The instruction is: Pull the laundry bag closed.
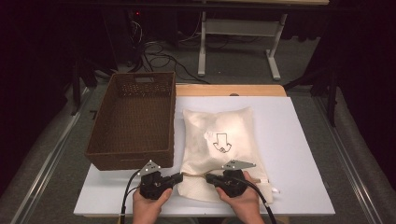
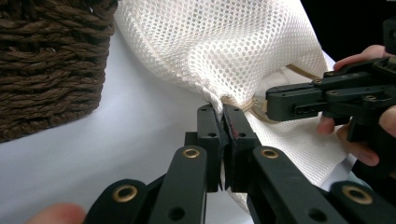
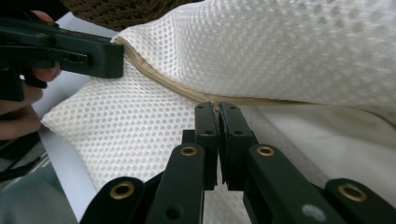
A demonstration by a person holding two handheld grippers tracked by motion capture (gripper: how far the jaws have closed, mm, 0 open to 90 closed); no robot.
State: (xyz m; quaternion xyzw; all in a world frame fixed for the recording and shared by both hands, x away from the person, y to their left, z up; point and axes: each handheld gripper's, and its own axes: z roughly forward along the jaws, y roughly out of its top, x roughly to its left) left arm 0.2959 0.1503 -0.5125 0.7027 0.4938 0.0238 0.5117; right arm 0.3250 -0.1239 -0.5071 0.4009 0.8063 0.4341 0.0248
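A: Where is the white mesh bag (image 1: 219,149) now?

B: It lies flat on the white desk (image 1: 299,154), just beside the brown woven basket (image 1: 133,119), on the right side of it in the high view. A black arrow drawing (image 1: 222,141) is on the bag.

A: And the two grippers?

B: Both are at the near end of the bag, close to each other. The left gripper (image 2: 223,114) has its fingers closed together on the tan drawstring (image 3: 154,74) and a fold of mesh at the gathered neck.

A: The right one also?

B: Yes. The right gripper (image 3: 217,108) has its fingers pressed together on the same tan drawstring, where it runs along the edge of the mesh. In the high view the cord is between the two grippers.

A: Is the basket touching the bag?

B: I cannot tell; they are very near.
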